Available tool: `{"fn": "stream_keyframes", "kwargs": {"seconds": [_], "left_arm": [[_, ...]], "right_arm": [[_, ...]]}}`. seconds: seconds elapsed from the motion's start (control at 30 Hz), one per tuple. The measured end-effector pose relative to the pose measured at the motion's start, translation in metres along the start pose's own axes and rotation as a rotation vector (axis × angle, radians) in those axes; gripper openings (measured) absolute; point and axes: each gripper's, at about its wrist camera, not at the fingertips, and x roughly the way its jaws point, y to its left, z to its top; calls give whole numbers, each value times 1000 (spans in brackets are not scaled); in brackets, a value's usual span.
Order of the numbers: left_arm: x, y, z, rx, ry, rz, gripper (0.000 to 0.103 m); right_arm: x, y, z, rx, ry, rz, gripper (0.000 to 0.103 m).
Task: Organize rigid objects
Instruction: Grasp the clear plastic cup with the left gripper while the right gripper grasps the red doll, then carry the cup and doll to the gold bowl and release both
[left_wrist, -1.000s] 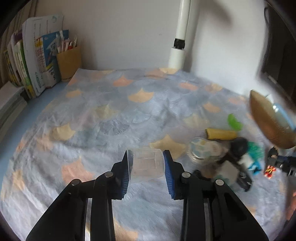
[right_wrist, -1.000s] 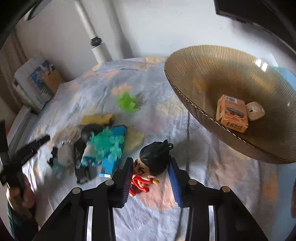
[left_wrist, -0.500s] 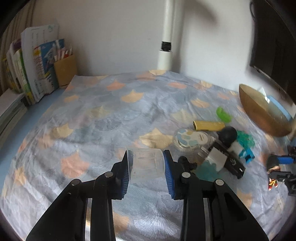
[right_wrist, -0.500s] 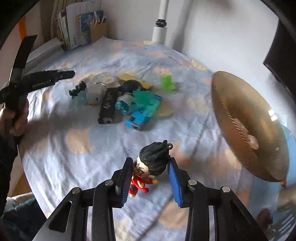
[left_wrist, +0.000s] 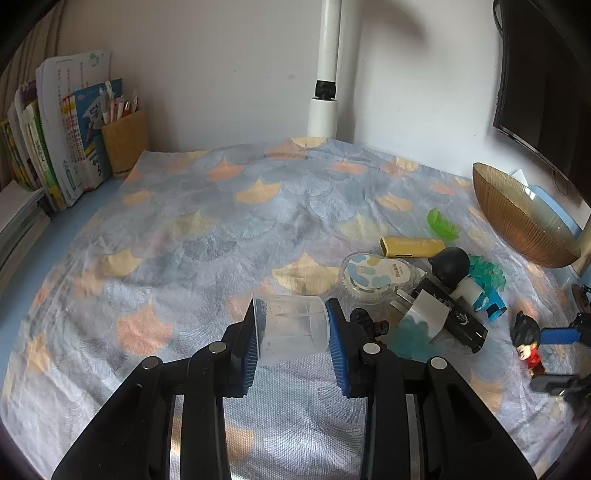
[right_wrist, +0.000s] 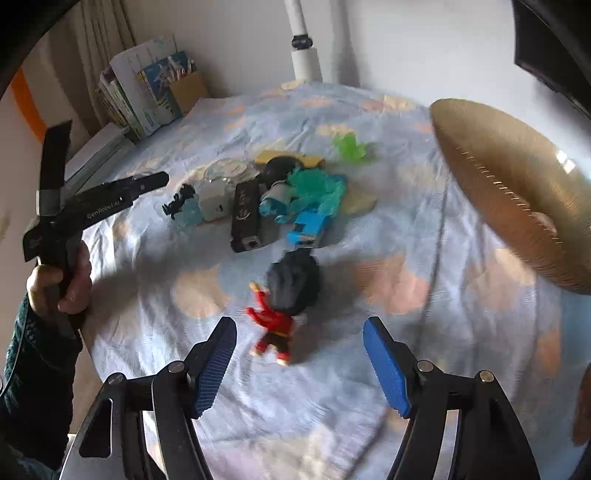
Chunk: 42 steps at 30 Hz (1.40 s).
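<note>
My left gripper (left_wrist: 291, 332) is shut on a clear plastic cup (left_wrist: 293, 328), held above the patterned cloth (left_wrist: 221, 229). My right gripper (right_wrist: 299, 354) is open; the black-haired red figurine (right_wrist: 288, 295) lies on the cloth just beyond its fingers, apart from both pads. The figurine also shows in the left wrist view (left_wrist: 526, 338). A pile of small things lies mid-table: a black block (right_wrist: 245, 214), white plug (right_wrist: 212, 201), blue brick (right_wrist: 308, 227), teal pieces (right_wrist: 314, 184), yellow bar (left_wrist: 412, 246). A brown ribbed bowl (right_wrist: 517, 184) stands at the right.
Books (left_wrist: 55, 147) and a brown pen holder (left_wrist: 123, 142) stand at the back left. A white pole (left_wrist: 325, 96) rises at the back wall. A dark screen (left_wrist: 543, 92) hangs at the right. A green piece (left_wrist: 441, 223) lies near the bowl.
My right gripper has opened and let go of the figurine, which now lies on the cloth. My left gripper still holds the clear cup, little moved.
</note>
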Motion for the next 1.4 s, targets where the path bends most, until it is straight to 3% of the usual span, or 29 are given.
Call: {"fn": "stream_keyframes", "kwargs": {"seconds": [0.13, 0.2, 0.3, 0.43, 0.6, 0.77, 0.93, 1.07, 1.23, 1.4], "left_arm": [[0, 1, 0, -3, 2, 7, 30], [0, 1, 0, -5, 2, 9, 30], [-1, 1, 0, -3, -4, 0, 30], [-13, -5, -3, 12, -35, -19, 30], [-42, -31, -2, 41, -73, -86, 30], [-75, -80, 39, 81, -163, -188, 30], [-76, -158, 95, 114, -204, -283, 30], [-40, -207, 121, 54, -149, -283, 30], [12, -240, 112, -35, -19, -313, 30], [36, -265, 103, -4, 24, -307, 31]], "right_arm": [[18, 16, 5, -14, 7, -82, 66], [21, 21, 5, -26, -9, -164, 45], [17, 18, 3, -11, -48, -156, 29], [10, 17, -8, -46, -73, -222, 29], [-31, -8, -10, 8, -143, -187, 29], [-93, -55, 1, 63, -247, -251, 29], [-136, -105, 27, 83, -291, -351, 29], [-145, -127, 46, 90, -273, -356, 29], [-116, -146, 51, 80, -167, -345, 29], [-95, -165, 47, 95, -92, -319, 29]]}}
